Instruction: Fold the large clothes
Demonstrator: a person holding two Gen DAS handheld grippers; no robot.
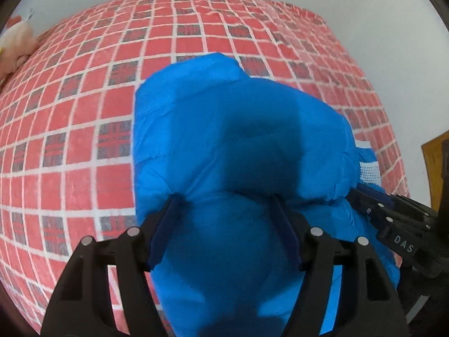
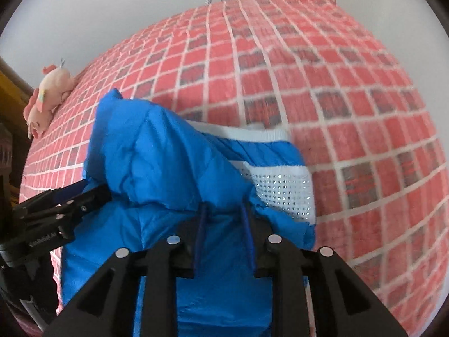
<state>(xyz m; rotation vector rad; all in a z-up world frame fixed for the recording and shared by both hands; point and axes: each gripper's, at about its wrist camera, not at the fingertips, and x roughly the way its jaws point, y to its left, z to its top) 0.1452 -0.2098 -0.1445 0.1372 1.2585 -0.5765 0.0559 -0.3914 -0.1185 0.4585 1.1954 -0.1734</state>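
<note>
Left gripper (image 1: 224, 219) spread wide around, right gripper (image 2: 224, 224) narrowly pinching, puffy blue quilted jacket (image 1: 238, 140) on red checked bedspread (image 1: 84, 112); mid-fold, next laying flat, releasing; pink plush toy (image 2: 47, 95) beyond.

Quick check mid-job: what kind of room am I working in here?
Most likely a bedroom. The blue jacket lies on a bed spread with a red checked sheet, a pink plush toy sits at the bed's edge, and a plain white wall stands behind.
</note>
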